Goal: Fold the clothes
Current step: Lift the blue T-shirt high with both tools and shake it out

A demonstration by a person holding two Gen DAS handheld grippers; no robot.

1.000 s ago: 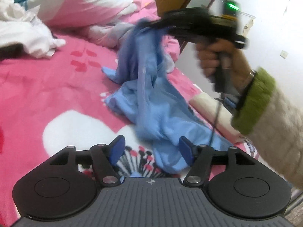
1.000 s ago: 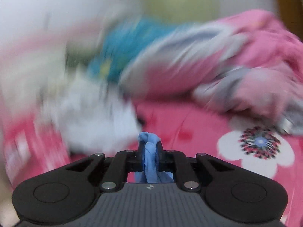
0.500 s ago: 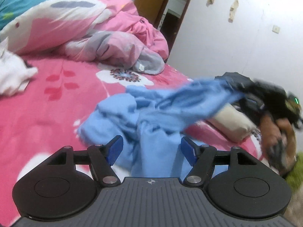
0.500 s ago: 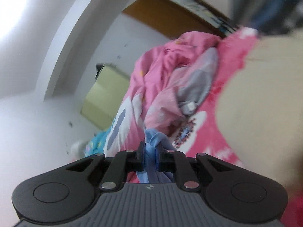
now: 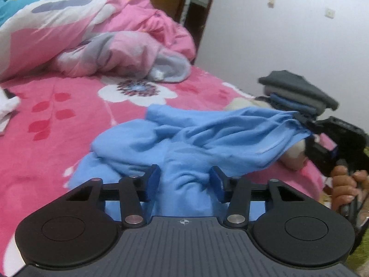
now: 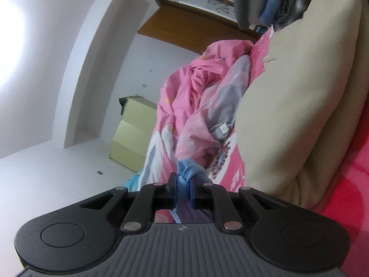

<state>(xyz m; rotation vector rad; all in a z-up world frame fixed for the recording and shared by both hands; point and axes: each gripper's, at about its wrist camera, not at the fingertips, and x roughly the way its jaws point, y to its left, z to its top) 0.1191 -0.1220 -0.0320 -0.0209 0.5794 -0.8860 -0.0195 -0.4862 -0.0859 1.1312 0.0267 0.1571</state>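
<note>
Left wrist view
Left gripper (image 5: 184,180): jaws spread wide, released; its blue pads (image 5: 153,179) stand on either side of a raised ridge of cloth, and whether they touch it cannot be told.
Blue garment (image 5: 207,138): a light blue shirt, crumpled, lying on the pink floral bedsheet (image 5: 46,120) just ahead of the left gripper; one end is drawn out to the right and lifted off the bed.
Right gripper (image 5: 302,120): seen from the side at the right edge, black, clenched on the lifted end of the blue garment.
Person's hand (image 5: 346,184): wrapped around the right gripper's handle, low at the right.
Folded stack (image 5: 299,92): dark grey, grey and blue folded clothes piled behind the right gripper, near the bed's right edge.
Cream cushion (image 5: 295,157): partly hidden under the stretched cloth.
Pink quilt (image 5: 103,34): bunched at the far side of the bed.
White garment (image 5: 7,106): at the left edge, on the sheet.

Right wrist view
Right gripper (image 6: 183,184): jaws pressed together on a bunched knot of the blue garment (image 6: 189,173), which sticks up between the fingertips.
Camera angle: strongly tilted, so the room leans.
Cream cushion (image 6: 299,103): fills the right side, close to the gripper.
Folded stack (image 6: 265,0): at the top, beyond the cushion.
Pink quilt (image 6: 196,92): beyond the gripper, in the middle.
Yellow-green cabinet (image 6: 131,129): against the white wall.
Wooden door (image 6: 184,25): beyond the quilt.
</note>
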